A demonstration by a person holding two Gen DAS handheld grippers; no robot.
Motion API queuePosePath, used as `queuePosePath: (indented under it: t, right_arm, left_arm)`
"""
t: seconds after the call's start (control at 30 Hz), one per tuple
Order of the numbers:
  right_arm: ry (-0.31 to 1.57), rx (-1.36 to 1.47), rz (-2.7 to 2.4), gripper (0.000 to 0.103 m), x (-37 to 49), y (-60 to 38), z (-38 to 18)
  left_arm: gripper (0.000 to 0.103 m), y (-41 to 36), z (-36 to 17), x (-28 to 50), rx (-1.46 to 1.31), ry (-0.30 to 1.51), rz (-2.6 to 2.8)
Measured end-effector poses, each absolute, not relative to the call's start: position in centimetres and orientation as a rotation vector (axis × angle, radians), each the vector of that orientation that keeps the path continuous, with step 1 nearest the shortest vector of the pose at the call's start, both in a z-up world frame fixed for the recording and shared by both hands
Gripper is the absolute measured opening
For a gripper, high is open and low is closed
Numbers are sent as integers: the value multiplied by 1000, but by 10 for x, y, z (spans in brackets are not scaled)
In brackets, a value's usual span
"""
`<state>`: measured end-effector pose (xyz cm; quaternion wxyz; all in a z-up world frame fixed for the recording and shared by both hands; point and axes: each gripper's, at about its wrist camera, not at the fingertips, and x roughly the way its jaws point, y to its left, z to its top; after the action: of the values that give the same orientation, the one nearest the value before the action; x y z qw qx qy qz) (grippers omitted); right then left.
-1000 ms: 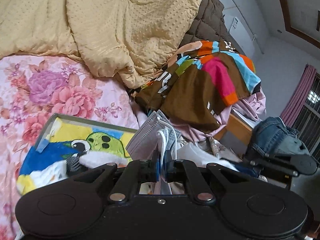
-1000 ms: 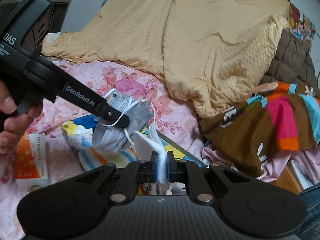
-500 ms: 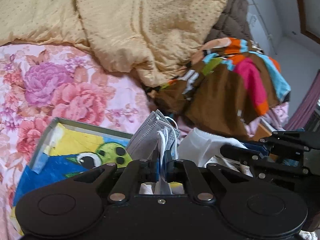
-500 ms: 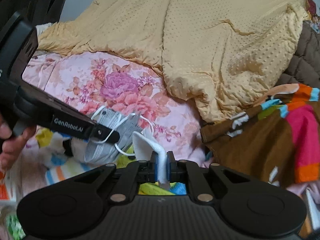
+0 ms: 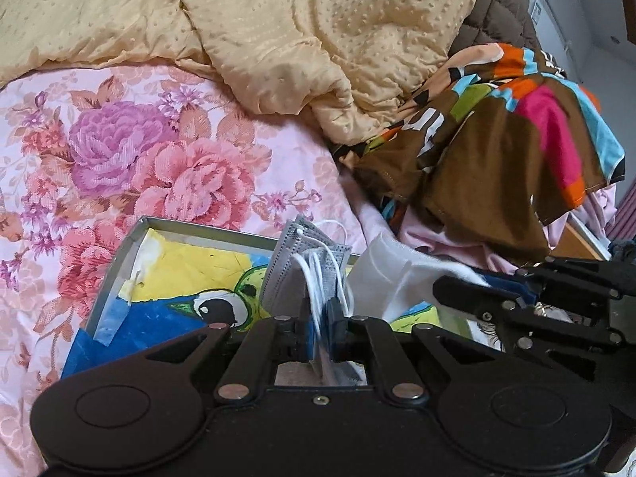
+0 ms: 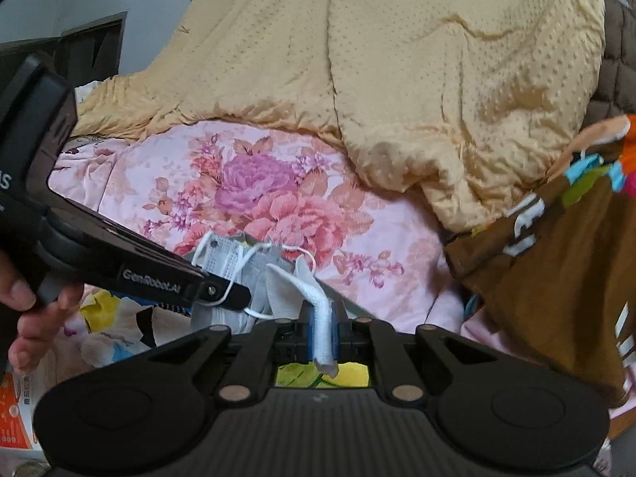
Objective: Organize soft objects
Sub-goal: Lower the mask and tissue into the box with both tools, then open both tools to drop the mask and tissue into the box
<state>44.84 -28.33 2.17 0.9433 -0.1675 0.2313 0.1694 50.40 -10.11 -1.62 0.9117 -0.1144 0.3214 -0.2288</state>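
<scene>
My left gripper (image 5: 320, 312) is shut on a grey face mask (image 5: 296, 262) whose white ear loops hang over the fingers. In the right wrist view the same left gripper (image 6: 232, 298) comes in from the left with the grey mask (image 6: 222, 256). My right gripper (image 6: 322, 320) is shut on a folded white mask (image 6: 292, 290). From the left wrist view that white mask (image 5: 387, 274) shows just right of the grey one, with the right gripper (image 5: 449, 288) behind it. Both masks hang close together over a shallow grey-rimmed box (image 5: 198, 229) with a yellow and blue cartoon picture.
The box lies on a pink floral sheet (image 5: 139, 151). A yellow dotted quilt (image 5: 298, 20) is heaped behind it, and a brown multicoloured garment (image 5: 497, 151) lies to the right. A hand (image 6: 28, 302) grips the left tool. An orange and white packet (image 6: 16, 413) lies at the lower left.
Both grippers have moved forward over the bed and come closer together above the picture box. The right gripper has entered the left wrist view. Each mask stays held.
</scene>
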Motion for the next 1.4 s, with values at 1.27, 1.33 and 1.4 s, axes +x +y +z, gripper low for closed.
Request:
queuePosePath:
  t: [1.27, 1.33, 1.4]
  right_arm:
    - [619, -145, 259, 77, 428, -299, 4]
    - [615, -147, 252, 83, 425, -299, 7]
    - [606, -144, 247, 85, 421, -300, 11]
  left_arm:
    - [48, -94, -44, 471, -267, 716, -283]
    - [54, -93, -44, 467, -269, 714, -278]
    - [56, -92, -44, 464, -269, 712, -271]
